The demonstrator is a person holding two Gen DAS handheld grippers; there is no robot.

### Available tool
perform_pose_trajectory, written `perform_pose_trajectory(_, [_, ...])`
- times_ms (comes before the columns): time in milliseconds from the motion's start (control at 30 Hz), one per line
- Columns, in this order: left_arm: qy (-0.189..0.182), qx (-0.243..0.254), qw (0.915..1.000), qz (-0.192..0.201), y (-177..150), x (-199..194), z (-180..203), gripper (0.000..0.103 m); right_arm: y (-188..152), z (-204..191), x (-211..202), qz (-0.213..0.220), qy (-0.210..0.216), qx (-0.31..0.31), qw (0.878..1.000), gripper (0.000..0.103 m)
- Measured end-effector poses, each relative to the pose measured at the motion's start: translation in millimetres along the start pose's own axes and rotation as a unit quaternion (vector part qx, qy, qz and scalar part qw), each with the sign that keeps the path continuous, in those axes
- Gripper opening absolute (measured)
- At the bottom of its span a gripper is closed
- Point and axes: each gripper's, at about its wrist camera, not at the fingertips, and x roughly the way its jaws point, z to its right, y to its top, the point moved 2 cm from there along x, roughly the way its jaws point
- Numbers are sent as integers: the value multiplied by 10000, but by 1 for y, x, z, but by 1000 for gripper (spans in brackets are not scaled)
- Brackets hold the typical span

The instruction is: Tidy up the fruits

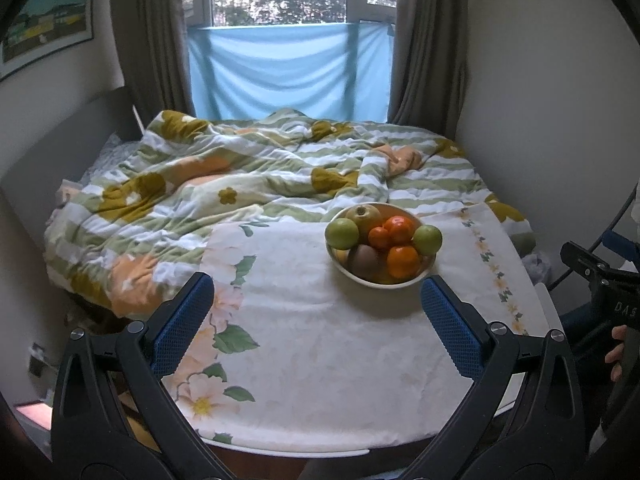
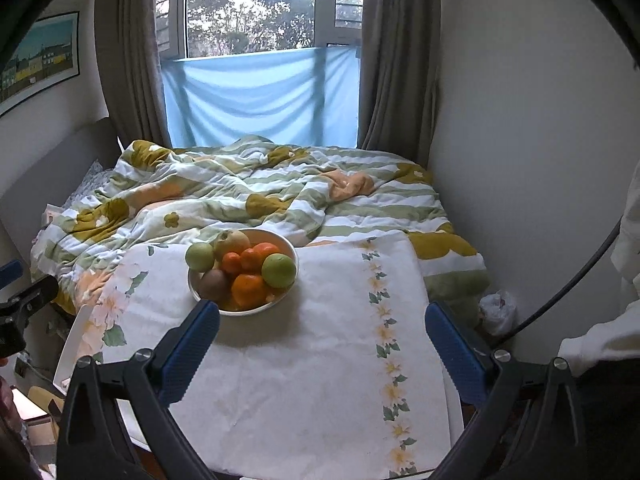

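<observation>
A white bowl [image 1: 362, 276] [image 2: 256, 311] sits on a table under a floral cloth [image 1: 320, 340] [image 2: 320, 360], near the table's far edge. It is heaped with fruit: two green apples [image 1: 342, 233] [image 2: 279, 270], several oranges [image 1: 402, 261] [image 2: 249, 289], a brown kiwi [image 1: 364, 260] [image 2: 213, 283] and a yellow-green pomegranate [image 1: 362, 214] [image 2: 232, 240]. My left gripper [image 1: 318, 316] hangs open above the cloth, short of the bowl. Over the cloth my right gripper [image 2: 322, 346] is open too, its left finger [image 2: 192, 354] just in front of the bowl. Neither holds anything.
Behind the table lies a bed with a rumpled green-striped floral quilt [image 1: 240, 184] [image 2: 240, 196]. Curtains and a blue cloth [image 1: 288, 68] cover the window. A white plastic bag [image 2: 498, 312] sits on the floor by the right wall. A hand [image 1: 616, 348] holds the other gripper at right.
</observation>
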Motion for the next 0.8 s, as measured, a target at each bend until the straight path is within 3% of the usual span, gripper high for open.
perform_pose_trajectory(800, [26, 7, 10000, -21, -1, 0, -3, 103, 3, -3, -5, 17, 27, -18, 10000, 103])
